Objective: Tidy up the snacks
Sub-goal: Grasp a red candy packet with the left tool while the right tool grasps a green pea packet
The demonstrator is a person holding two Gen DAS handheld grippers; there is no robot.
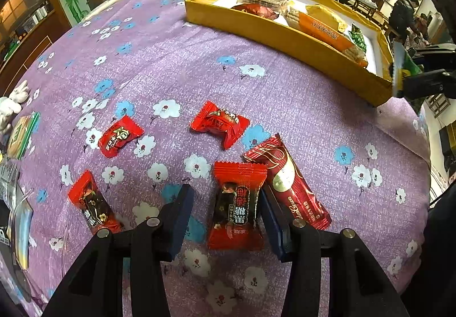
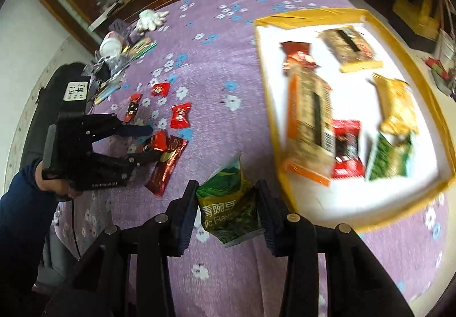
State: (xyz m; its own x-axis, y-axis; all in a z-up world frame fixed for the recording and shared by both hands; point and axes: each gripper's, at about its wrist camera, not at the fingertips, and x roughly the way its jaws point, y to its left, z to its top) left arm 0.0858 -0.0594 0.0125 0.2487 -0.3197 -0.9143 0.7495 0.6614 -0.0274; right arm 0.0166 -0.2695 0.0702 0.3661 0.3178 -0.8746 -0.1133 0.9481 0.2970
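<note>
Carrying green pea packet [image 2: 228, 211], pinched in my right gripper [image 2: 226, 213], toward yellow box [image 2: 273, 117]; left gripper [image 1: 225, 214] spread wide around red candy [image 1: 238, 206] on cloth — closing next

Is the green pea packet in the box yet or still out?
Out. The green pea packet is pinched in the right gripper above the purple cloth, short of the yellow box.

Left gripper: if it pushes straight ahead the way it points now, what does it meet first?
The left gripper has its jaws open around a red and black candy, so that comes first. Beyond it lies a red wrapped candy; depth past there is unclear.
</note>
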